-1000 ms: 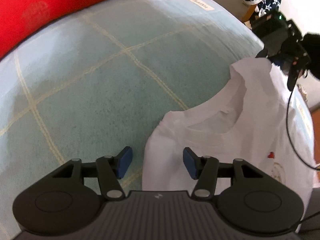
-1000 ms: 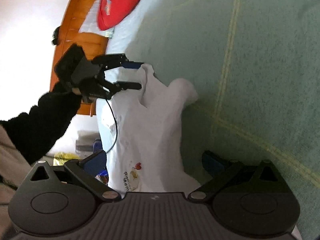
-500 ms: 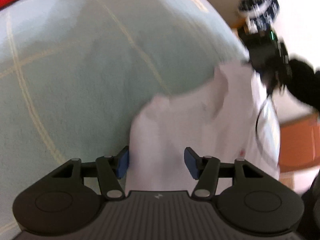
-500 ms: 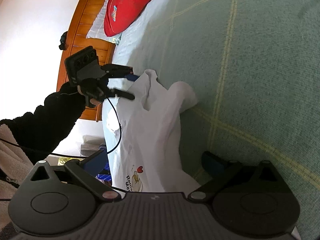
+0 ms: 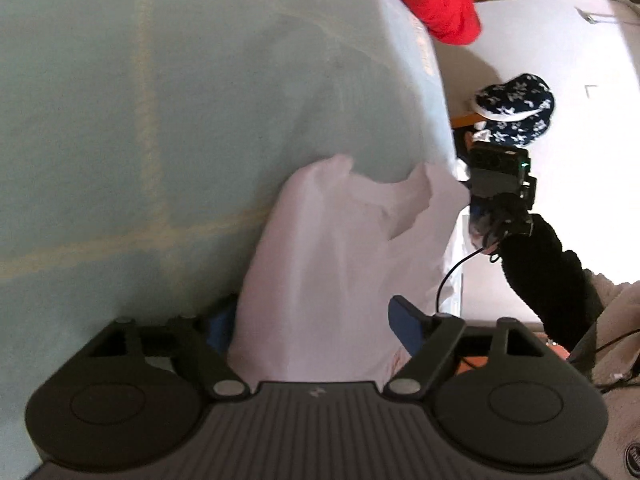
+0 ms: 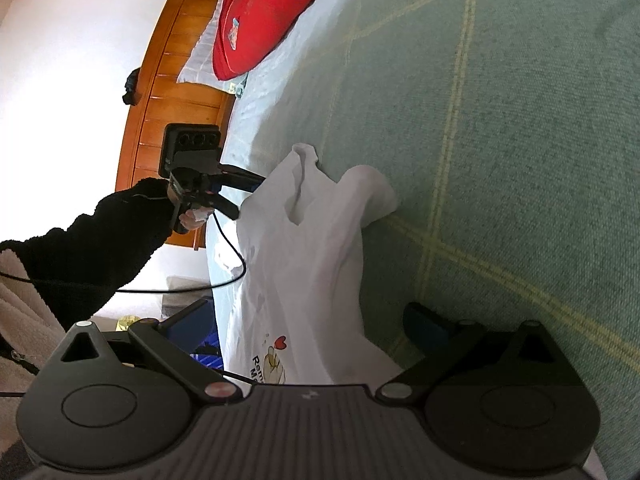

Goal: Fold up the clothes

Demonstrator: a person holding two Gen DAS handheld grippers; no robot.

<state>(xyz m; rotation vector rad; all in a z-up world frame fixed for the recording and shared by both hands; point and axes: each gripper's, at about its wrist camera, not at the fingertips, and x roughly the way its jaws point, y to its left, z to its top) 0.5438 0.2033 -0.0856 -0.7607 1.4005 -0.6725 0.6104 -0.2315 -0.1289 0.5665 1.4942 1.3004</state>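
shirt (image 6: pixel 312 248) on bedspread (image 6: pixel 500 140) | pillow (image 6: pixel 260 20) behind shirt

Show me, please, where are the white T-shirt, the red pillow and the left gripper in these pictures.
white T-shirt (image 6: pixel 304 264): right wrist view, on the middle of its body.
red pillow (image 6: pixel 260 16): right wrist view, on its red cover.
left gripper (image 6: pixel 246 196): right wrist view, between its two fingertips, at the shirt's edge.

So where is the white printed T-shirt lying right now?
The white printed T-shirt lies on the pale green checked bedspread along its near edge; in the right wrist view it sits centre-left, below the red pillow.
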